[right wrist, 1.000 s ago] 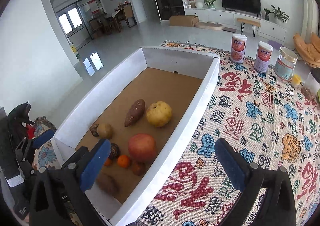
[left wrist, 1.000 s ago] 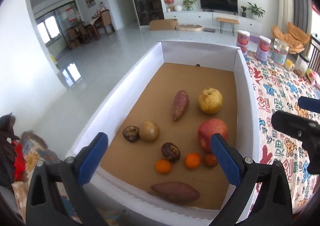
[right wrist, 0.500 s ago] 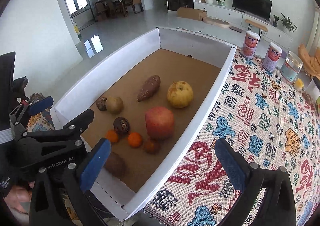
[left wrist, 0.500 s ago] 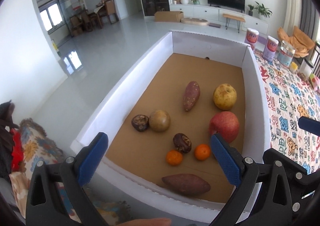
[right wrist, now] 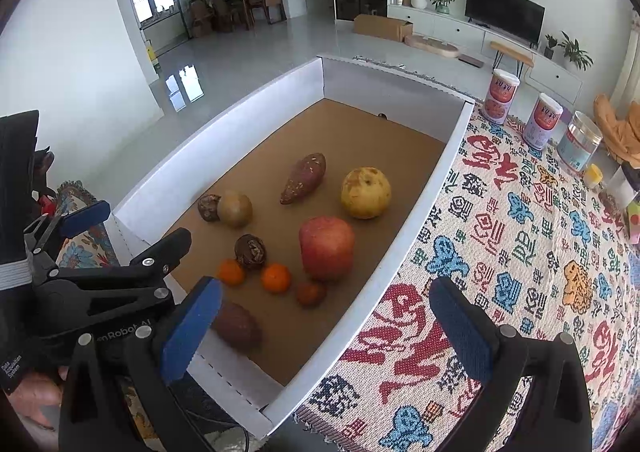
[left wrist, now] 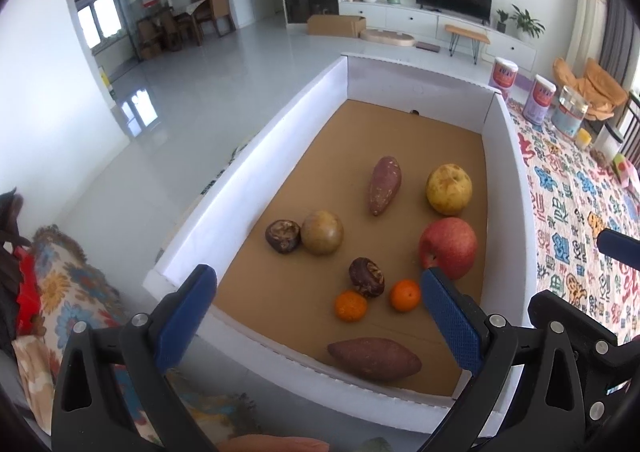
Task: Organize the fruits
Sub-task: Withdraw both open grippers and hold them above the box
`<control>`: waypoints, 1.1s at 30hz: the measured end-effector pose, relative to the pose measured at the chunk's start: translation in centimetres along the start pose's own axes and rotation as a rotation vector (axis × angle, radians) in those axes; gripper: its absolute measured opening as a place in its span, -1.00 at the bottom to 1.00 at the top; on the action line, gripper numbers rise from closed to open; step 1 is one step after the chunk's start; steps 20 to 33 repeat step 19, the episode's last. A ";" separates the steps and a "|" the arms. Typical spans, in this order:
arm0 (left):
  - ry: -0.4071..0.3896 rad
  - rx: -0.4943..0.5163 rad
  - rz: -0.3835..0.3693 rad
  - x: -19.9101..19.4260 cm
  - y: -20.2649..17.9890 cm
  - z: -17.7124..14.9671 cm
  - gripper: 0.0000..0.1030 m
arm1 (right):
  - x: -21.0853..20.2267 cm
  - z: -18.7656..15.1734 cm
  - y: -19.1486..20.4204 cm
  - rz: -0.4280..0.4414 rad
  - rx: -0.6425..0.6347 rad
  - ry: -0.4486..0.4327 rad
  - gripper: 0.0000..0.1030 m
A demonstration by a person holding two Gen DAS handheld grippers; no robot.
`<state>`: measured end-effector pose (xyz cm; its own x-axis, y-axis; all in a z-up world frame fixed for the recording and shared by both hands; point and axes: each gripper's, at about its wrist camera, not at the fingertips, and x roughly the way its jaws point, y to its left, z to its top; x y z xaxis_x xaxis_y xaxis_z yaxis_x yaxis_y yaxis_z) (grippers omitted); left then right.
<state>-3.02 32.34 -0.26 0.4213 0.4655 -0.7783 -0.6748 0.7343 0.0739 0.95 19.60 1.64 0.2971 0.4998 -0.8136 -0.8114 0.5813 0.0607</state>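
Both tools hang with fingers spread wide and gripping nothing: the left gripper [left wrist: 316, 312] over the near end of the white box [left wrist: 256, 155], the right gripper [right wrist: 324, 326] over the box's near right corner and the patterned cloth [right wrist: 520, 252].

On the box's brown floor, near to far, lie one sweet potato [left wrist: 374, 358] by the near wall, two small oranges [left wrist: 351, 305] with one small reddish fruit [right wrist: 310, 293] beside them, one dark wrinkled fruit [left wrist: 366, 276] between the oranges, one red apple [left wrist: 449, 246], a second dark wrinkled fruit [left wrist: 283, 236] touching one round brown fruit [left wrist: 322, 232], then a second sweet potato [left wrist: 384, 184] and one yellow pear [left wrist: 449, 188].

Beyond, on the cloth, stand two cans [right wrist: 502, 95] and one clear jar [right wrist: 579, 140].
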 end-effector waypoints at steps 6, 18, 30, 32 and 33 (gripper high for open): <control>0.003 -0.007 -0.002 0.0 0.4 0.0 0.99 | 0.2 0.4 0.4 -0.008 -0.007 0.005 0.99; 0.016 -0.050 -0.011 0.5 1.7 -0.2 0.99 | 0.6 0.4 0.7 -0.015 -0.010 0.018 0.99; 0.014 -0.046 -0.009 0.4 1.7 -0.2 0.99 | 0.6 0.4 0.7 -0.014 -0.011 0.020 0.99; 0.014 -0.046 -0.009 0.4 1.7 -0.2 0.99 | 0.6 0.4 0.7 -0.014 -0.011 0.020 0.99; 0.014 -0.046 -0.009 0.4 1.7 -0.2 0.99 | 0.6 0.4 0.7 -0.014 -0.011 0.020 0.99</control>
